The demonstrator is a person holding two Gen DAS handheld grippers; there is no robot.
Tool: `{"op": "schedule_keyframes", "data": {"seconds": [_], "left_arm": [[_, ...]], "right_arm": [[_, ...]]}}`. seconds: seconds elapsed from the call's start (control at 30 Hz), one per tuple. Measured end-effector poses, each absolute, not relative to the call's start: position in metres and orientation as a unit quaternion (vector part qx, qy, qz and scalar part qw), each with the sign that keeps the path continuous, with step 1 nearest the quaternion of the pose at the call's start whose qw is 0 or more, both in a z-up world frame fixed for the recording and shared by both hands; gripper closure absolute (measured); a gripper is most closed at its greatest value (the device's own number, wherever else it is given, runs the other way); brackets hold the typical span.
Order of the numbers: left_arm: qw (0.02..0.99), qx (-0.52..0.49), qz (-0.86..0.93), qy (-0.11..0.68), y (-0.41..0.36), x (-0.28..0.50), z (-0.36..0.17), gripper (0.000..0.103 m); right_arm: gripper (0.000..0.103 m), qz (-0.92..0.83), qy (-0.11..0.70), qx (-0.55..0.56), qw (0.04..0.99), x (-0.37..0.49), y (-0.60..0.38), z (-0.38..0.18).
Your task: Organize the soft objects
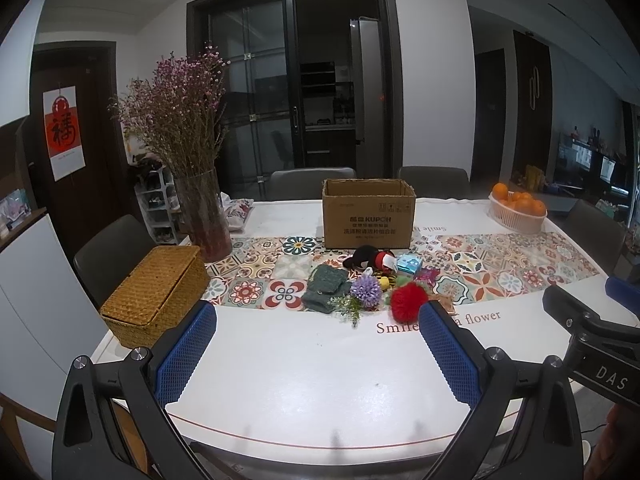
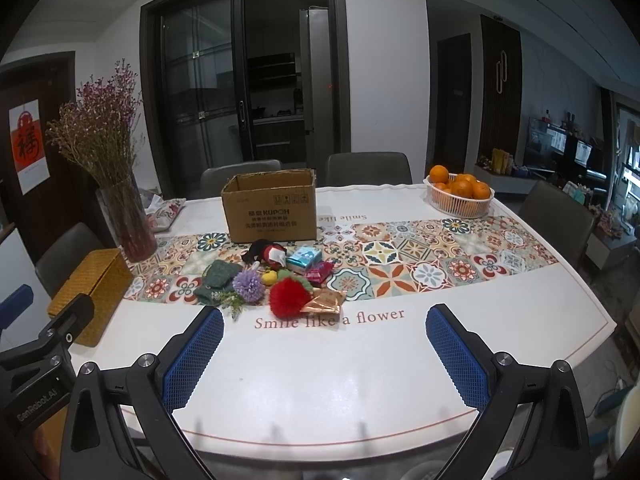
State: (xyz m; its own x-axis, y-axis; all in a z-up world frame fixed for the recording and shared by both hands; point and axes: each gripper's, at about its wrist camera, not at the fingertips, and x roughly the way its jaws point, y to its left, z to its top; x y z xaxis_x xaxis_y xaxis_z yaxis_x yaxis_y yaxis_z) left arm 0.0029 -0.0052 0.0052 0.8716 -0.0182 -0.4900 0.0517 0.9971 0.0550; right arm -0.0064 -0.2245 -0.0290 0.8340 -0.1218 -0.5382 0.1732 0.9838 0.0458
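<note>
Both my left hand-held gripper [image 1: 316, 344] and right hand-held gripper [image 2: 324, 344] hang wide and empty over the white table's [image 2: 320, 380] near edge. Nothing sorted yet, I judge: the soft pile, red fluffy pompom [image 2: 289, 301] nearest, lies mid-table before the open brown cardboard box [image 2: 270, 206]. Next: reach in, pinch gently.

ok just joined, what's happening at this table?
Nothing is being handled yet. Both tongs, left and right, are open and empty, hovering over the near edge of the white table. Beyond them lies a pile of small items: a red pompom, a purple flower, a green knit piece and a black-and-red plush toy. Behind the pile, an open cardboard box stands.
</note>
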Motion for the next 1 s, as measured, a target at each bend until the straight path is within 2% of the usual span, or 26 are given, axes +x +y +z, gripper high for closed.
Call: {"op": "schedule_keyframes", "data": {"seconds": [1.0], "left_arm": [[0.967, 0.029, -0.022, 0.252, -0.0051, 0.0033, 0.0009, 0.0]], "right_arm": [[0.0, -0.073, 0.277, 0.047, 0.957, -0.004, -0.2217, -0.0299]]}}
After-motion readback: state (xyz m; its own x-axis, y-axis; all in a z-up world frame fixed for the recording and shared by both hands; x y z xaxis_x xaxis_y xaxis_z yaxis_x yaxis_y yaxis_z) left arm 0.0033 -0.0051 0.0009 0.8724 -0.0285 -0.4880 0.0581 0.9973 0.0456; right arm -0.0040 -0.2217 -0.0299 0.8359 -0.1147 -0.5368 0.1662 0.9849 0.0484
